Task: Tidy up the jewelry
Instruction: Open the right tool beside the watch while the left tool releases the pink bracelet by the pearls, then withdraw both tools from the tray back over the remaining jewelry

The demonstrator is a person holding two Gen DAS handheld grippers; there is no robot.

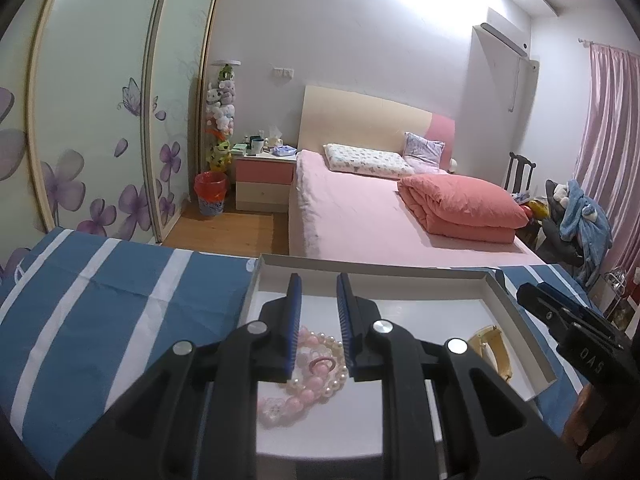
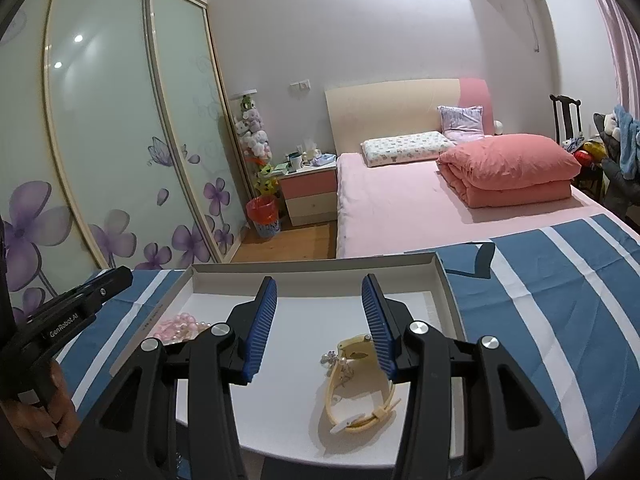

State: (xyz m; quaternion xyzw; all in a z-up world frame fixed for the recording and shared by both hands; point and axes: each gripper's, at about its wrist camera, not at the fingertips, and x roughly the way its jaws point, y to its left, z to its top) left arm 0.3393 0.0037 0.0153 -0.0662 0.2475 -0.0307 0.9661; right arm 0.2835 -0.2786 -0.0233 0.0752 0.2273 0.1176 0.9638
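Bed (image 1: 360,208) beyond tray (image 1: 520,312), striped cloth (image 1: 120,280)

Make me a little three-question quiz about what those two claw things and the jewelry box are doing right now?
1. True or false: the left gripper is clamped shut on the pink bead bracelet.
2. Which item lies under the right gripper? A) yellow watch B) silver spoon C) red comb
3. Fill in: the jewelry lies in a shallow white ____ on the blue striped cloth.

Key: 1 false, its jaws stand apart above the beads; 2 A; 3 box.
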